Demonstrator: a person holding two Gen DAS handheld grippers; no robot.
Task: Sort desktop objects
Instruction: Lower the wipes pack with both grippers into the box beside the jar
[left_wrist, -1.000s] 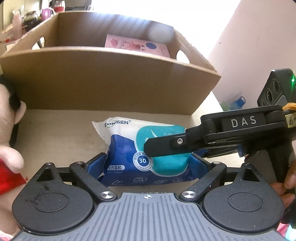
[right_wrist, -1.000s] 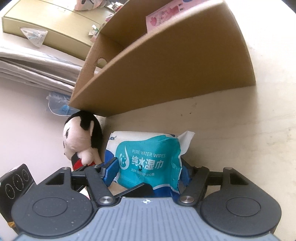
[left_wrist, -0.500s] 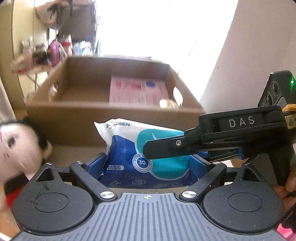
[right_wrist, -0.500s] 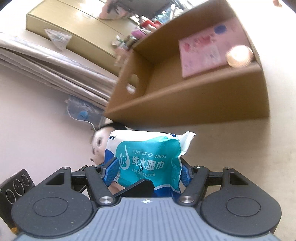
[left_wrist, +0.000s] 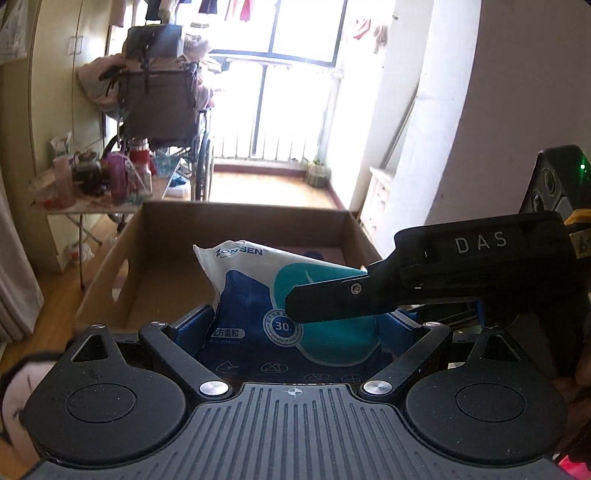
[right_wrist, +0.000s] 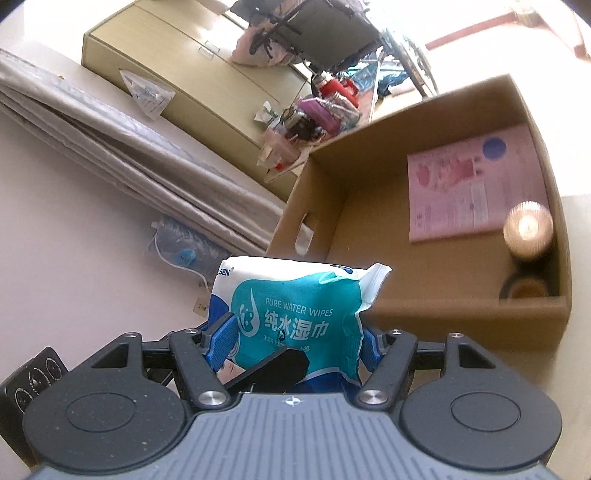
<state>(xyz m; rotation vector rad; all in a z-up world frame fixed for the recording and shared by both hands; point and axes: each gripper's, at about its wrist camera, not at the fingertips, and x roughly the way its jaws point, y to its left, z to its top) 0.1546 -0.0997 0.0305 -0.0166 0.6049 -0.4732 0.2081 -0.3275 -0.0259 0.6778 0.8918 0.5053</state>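
Observation:
A blue, teal and white pack of wet wipes (left_wrist: 251, 295) (right_wrist: 291, 306) hangs in the air, held from two sides. My left gripper (left_wrist: 295, 325) has its blue pads pressed on the pack's ends. My right gripper (right_wrist: 291, 343) is shut across the same pack, and one of its black fingers (left_wrist: 332, 299) lies over the pack's front. Just beyond stands the open cardboard box (left_wrist: 243, 208) (right_wrist: 443, 321), seen from above. On its floor lie a pink booklet (right_wrist: 476, 188), a shiny round thing (right_wrist: 528, 229) and a dark roll (right_wrist: 524, 288).
A plush doll (left_wrist: 14, 384) shows at the bottom left edge, below my left gripper. Behind the box are a cluttered side table (left_wrist: 103, 177), a wheelchair (left_wrist: 162, 110) and a bright window. A pale cabinet (right_wrist: 166, 66) and folded bedding (right_wrist: 110, 147) lie to the left.
Both grippers have risen together with the wipes pack off the table. The box is now seen from above, and the doll has dropped to the frame's lower edge.

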